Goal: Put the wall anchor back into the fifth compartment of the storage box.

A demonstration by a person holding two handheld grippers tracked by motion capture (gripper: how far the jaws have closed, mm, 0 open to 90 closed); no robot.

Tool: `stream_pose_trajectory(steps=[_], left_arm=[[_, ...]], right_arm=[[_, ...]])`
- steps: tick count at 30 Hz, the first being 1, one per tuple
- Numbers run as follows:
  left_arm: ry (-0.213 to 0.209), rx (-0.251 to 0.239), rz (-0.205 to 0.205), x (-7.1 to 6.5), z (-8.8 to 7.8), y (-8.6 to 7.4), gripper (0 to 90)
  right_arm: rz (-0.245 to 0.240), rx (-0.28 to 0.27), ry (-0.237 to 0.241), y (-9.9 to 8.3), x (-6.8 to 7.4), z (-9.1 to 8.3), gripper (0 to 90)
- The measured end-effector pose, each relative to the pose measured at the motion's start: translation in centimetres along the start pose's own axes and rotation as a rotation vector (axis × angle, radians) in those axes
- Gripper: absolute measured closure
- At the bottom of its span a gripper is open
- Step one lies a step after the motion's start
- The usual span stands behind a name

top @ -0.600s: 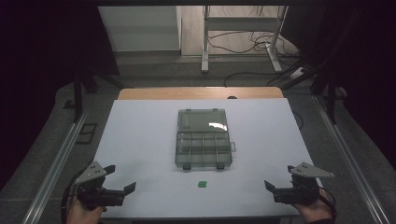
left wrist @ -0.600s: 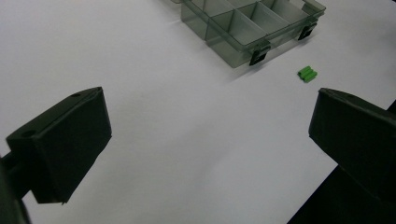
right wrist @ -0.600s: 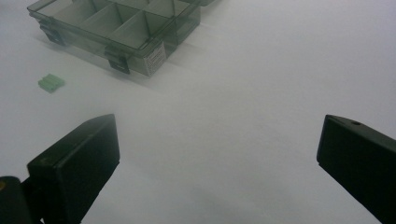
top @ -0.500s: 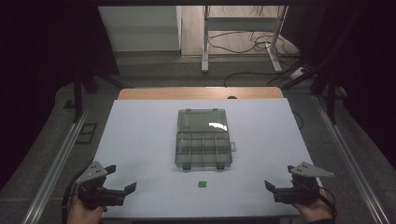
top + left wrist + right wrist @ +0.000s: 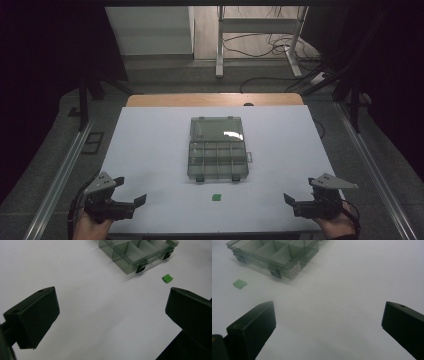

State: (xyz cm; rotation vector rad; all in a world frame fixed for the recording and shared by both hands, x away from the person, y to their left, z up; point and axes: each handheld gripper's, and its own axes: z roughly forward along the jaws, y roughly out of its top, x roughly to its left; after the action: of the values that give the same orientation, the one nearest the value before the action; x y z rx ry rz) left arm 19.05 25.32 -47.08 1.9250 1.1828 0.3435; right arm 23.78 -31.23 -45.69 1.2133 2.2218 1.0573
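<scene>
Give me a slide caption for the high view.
Both open grippers, left and right, flank a green block before the open organizer box.

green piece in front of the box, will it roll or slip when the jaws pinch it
The small green piece looks ribbed and lies flat on the white table, so it probably won't roll far. It seems tiny beside the wide black jaws, so likely very light and apt to skid if nudged. It looks like hard plastic, probably stiff.

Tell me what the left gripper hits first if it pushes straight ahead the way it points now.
Probably nothing soon: the left gripper has bare white table between its open fingers. The green block and the organizer box lie further on, right of centre, so depth is uncertain.
</scene>
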Motion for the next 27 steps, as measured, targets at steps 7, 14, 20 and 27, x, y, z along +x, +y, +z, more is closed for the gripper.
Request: stream_pose_trajectory(steps=[7, 14, 20, 27], left_arm=[[-0.007, -0.011, -0.013, 0.1, -0.1, 0.1, 0.0], [-0.020, -0.005, -0.013, -0.1, 0.0, 0.4, 0.0], [-0.037, -0.010, -0.021, -0.1, 0.3, 0.8, 0.0], [-0.051, 0.011, -0.004, -0.8, 1.3, 1.4, 0.0]], right_arm=[[0.012, -0.004, -0.005, 0.0, -0.1, 0.0, 0.0], [0.009, -0.016, -0.003, -0.1, -0.1, -0.1, 0.0], [0.010, -0.018, 0.006, 0.0, -0.1, -0.2, 0.0], [0.031, -0.003, 0.007, 0.0, -0.3, -0.4, 0.0]])
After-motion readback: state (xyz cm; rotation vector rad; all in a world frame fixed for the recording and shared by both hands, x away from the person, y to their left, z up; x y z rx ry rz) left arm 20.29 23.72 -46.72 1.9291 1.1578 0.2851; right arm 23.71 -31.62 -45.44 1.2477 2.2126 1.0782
